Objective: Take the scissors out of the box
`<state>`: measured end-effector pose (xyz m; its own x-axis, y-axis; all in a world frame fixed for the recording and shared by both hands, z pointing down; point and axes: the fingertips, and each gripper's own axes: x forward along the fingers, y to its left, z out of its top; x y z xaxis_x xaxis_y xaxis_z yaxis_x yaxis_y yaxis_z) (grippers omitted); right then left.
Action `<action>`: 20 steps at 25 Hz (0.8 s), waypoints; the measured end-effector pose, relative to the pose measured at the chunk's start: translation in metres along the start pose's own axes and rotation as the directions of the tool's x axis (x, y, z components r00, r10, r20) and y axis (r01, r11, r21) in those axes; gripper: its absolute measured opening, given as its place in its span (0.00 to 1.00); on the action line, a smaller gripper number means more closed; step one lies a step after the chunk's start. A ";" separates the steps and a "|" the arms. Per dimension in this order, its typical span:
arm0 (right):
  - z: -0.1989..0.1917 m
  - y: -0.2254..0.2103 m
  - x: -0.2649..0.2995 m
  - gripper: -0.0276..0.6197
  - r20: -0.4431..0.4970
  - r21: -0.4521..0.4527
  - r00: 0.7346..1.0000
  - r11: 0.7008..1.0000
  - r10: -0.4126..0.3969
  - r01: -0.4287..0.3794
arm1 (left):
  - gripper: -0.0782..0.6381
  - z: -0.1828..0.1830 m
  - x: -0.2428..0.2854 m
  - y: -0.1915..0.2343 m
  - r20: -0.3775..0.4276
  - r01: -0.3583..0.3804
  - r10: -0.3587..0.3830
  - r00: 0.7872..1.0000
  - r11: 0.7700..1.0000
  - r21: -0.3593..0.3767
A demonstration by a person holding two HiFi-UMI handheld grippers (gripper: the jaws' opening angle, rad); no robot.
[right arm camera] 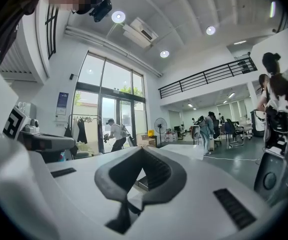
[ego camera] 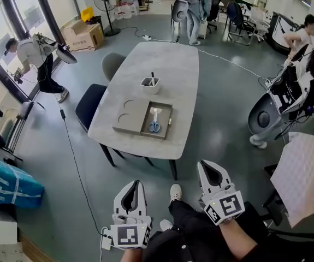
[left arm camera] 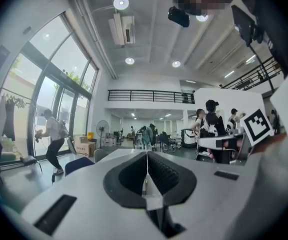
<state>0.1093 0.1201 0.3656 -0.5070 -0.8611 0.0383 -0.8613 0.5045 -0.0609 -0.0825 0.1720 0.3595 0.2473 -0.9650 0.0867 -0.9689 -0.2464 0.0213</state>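
At the lower left of the head view, your left gripper points level toward the grey table. Its jaws are pressed together with nothing between them, and its own view shows the ridged pads meeting along a single line. Left of the table stand a dark blue chair and, farther back, a grey chair. On the tabletop, the box lid, marked by two round cut-outs, lies flat, right up against the left side of the open box. Inside the box lie the scissors, blades pointing away from you and blue handles toward the near edge. Just beyond the box sits a small white pen holder with a dark pen in it. At the lower right, your right gripper is likewise level, its jaws closed on nothing. The scissors lie well apart from both pairs of jaws, ahead of them and roughly between their lines, with bare floor and the table's near edge in between.
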 end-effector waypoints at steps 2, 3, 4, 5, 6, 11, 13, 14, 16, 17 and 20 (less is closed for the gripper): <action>-0.001 -0.004 0.015 0.04 -0.003 0.001 1.000 1.000 0.006 -0.006 | 0.13 0.000 0.014 0.006 -0.003 -0.001 0.001 1.000 1.000 0.001; -0.002 -0.007 0.022 0.04 -0.007 0.002 1.000 1.000 0.009 -0.009 | 0.13 0.000 0.021 0.009 -0.006 -0.002 0.002 1.000 1.000 0.000; -0.004 -0.009 0.030 0.04 -0.012 0.003 1.000 1.000 0.012 -0.012 | 0.13 -0.001 0.028 0.012 -0.009 -0.004 0.004 1.000 1.000 -0.001; -0.006 -0.012 0.037 0.04 -0.018 0.005 1.000 1.000 0.014 -0.014 | 0.13 -0.003 0.035 0.015 -0.013 -0.005 0.005 1.000 1.000 -0.003; -0.009 -0.015 0.045 0.04 -0.023 0.008 1.000 1.000 0.016 -0.015 | 0.13 -0.004 0.042 0.018 -0.018 -0.007 0.007 1.000 1.000 -0.005; -0.014 -0.032 0.083 0.04 -0.036 0.021 0.999 1.000 0.022 -0.021 | 0.13 -0.009 0.079 0.031 -0.039 -0.012 0.011 0.999 1.000 -0.006; -0.013 -0.040 0.101 0.04 -0.037 0.025 0.999 0.999 0.026 -0.025 | 0.13 -0.007 0.096 0.037 -0.044 -0.015 0.015 0.999 1.000 -0.002; -0.012 -0.044 0.109 0.04 -0.038 0.026 0.999 0.999 0.028 -0.027 | 0.13 -0.004 0.105 0.040 -0.045 -0.016 0.016 0.999 1.000 0.000; -0.008 -0.052 0.123 0.04 -0.037 0.029 0.999 0.999 0.032 -0.031 | 0.13 0.002 0.121 0.044 -0.044 -0.016 0.016 0.999 1.000 0.005; -0.007 -0.055 0.129 0.04 -0.036 0.030 0.999 0.999 0.034 -0.033 | 0.13 0.004 0.129 0.045 -0.043 -0.015 0.016 0.999 1.000 0.009; -0.004 -0.068 0.146 0.04 -0.034 0.031 0.999 0.999 0.039 -0.038 | 0.13 0.008 0.150 0.047 -0.043 -0.018 0.018 0.999 1.000 0.013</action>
<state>0.0936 -0.0398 0.3796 -0.5410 -0.8381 0.0696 -0.8400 0.5344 -0.0935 -0.0910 0.0151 0.3650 0.2295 -0.9646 0.1298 -0.9730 -0.2307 0.0064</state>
